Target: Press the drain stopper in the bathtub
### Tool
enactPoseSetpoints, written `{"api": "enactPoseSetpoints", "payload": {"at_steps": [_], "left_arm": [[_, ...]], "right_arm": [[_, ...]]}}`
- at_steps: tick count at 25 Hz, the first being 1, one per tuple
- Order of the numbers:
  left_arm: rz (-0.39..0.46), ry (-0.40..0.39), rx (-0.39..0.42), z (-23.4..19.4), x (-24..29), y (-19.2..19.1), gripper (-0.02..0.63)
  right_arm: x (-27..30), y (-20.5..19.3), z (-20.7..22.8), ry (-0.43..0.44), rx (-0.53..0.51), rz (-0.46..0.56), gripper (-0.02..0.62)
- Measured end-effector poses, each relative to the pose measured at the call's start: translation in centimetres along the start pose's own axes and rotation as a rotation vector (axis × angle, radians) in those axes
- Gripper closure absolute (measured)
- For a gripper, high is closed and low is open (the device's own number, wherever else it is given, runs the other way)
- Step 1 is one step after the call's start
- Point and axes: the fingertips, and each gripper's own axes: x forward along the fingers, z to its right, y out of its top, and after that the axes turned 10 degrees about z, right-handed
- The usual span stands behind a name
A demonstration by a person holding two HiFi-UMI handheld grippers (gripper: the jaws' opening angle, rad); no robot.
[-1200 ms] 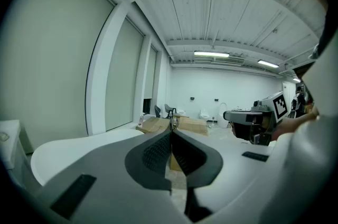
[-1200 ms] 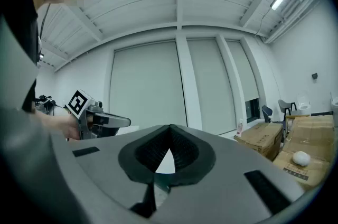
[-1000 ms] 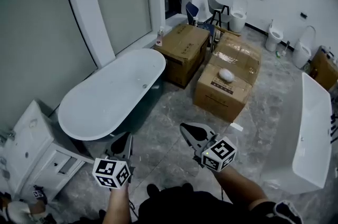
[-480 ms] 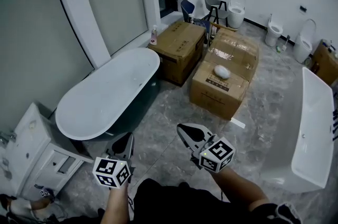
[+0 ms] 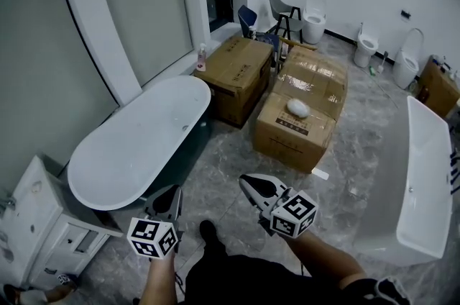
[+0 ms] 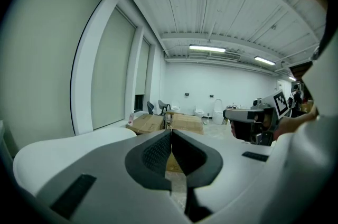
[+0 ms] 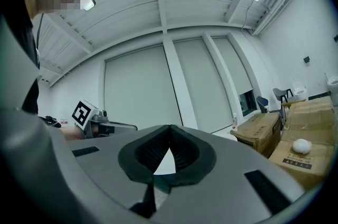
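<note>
Near bathtub (image 5: 136,145), left tool (image 5: 169,194), right tool (image 5: 246,182) closed, inside seen only in head view

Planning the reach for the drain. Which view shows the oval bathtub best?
Head view: the whole oval bathtub shows from above. Left gripper view catches only its white rim side-on; right gripper view shows no clear part of it.

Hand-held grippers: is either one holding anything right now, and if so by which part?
Nothing is held. The left hand-held gripper and the right hand-held gripper both have their jaws closed together with nothing between them.
</note>
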Motion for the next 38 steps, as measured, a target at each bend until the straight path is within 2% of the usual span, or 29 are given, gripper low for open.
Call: {"api": "enactPoseSetpoints", "payload": {"at_steps": [9, 16, 21, 25, 30, 34, 38], "left_arm": [[0.02, -0.022, -0.044, -12.0, 8.5, 0.7, 0.588], [0.019, -0.013, -0.07, -22.8, 13.1, 1.5, 0.588], [0.004, -0.017, -0.072, -28.7, 15.1, 1.2, 0.588], [0.0, -0.004, -0.082, -31.4, 16.2, 1.2, 0.588], [-0.037, 0.007, -0.108, -33.1, 18.3, -0.3, 0.588], [-0.048, 0.042, -0.117, -34.5, 21.1, -0.7, 0.588], [-0.06, 0.078, -0.1, -35.6, 26.2, -0.3, 0.588]], "right_arm": [[13.1, -2.0, 4.9, -0.022, 0.013, -0.065, 0.581], [25.1, -3.6, 6.4, 0.001, 0.009, -0.11, 0.581], [31.8, -4.9, 6.7, 0.016, 0.012, -0.128, 0.581], [34.4, -6.1, 7.3, 0.024, 0.026, -0.155, 0.581], [36.1, -7.3, 10.4, 0.006, 0.058, -0.182, 0.581], [38.2, -7.9, 13.8, 0.038, 0.057, -0.203, 0.581], [41.3, -7.2, 18.9, 0.09, 0.061, -0.196, 0.581]]}}
